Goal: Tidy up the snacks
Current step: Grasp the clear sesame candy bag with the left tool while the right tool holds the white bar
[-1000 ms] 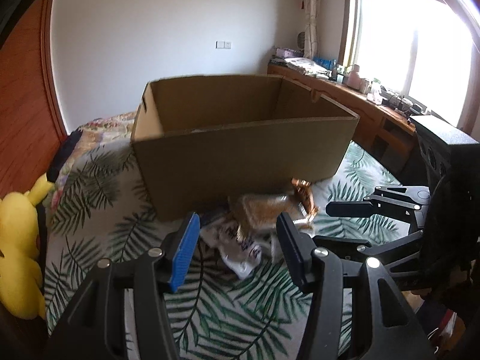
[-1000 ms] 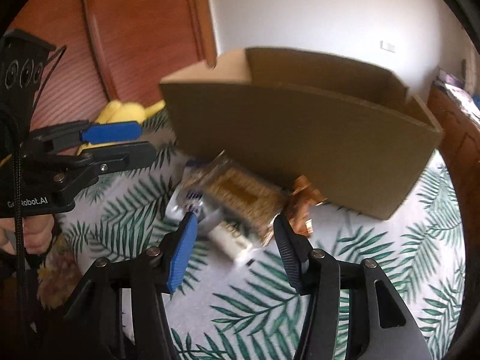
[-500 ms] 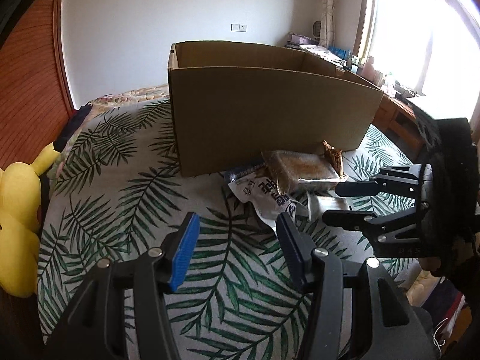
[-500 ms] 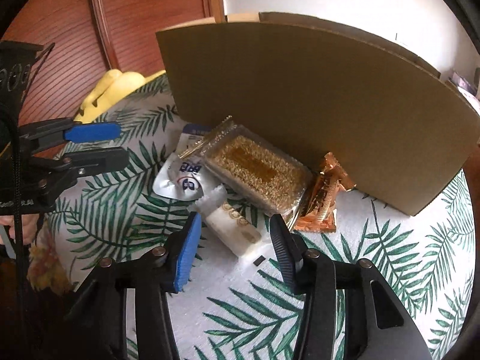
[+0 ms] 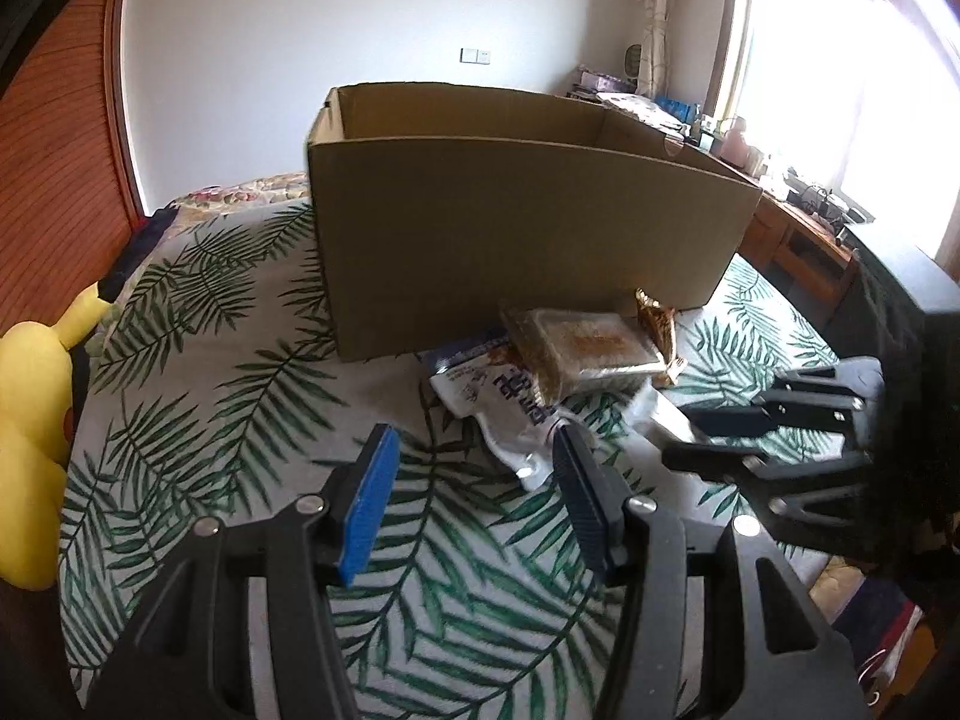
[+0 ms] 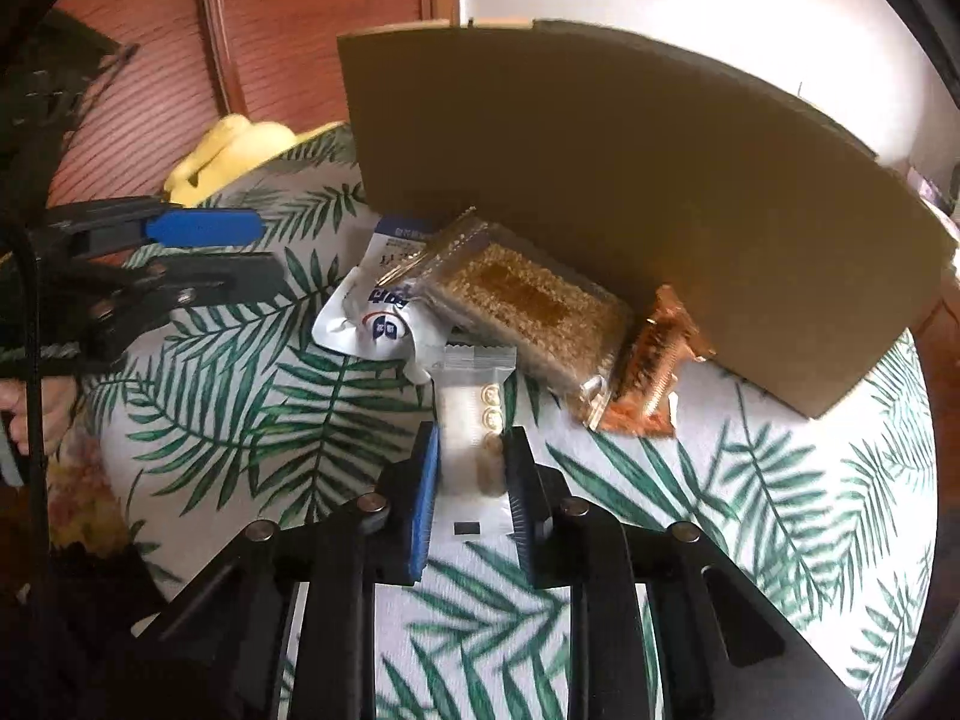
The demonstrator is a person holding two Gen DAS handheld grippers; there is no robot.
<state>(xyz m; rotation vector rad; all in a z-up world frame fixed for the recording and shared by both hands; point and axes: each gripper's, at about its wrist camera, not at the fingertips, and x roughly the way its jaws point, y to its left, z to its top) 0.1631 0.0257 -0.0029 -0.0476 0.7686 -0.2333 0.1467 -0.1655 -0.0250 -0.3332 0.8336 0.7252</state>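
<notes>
An open cardboard box stands on a palm-leaf bedspread. Snacks lie in front of it: a clear pack of brown crackers, a white pouch with blue print and a copper wrapper. My right gripper is shut on a small white snack packet lying on the spread. My left gripper hovers open just left of the pile, with nothing between its fingers.
A yellow plush toy lies at the bed's left edge by a wooden headboard. A cluttered wooden desk runs under the window beyond the box. A hand holds the left gripper.
My right gripper's jaws have gone from wide apart to pressed on the white packet. My left gripper has sunk a little toward the spread and stays open.
</notes>
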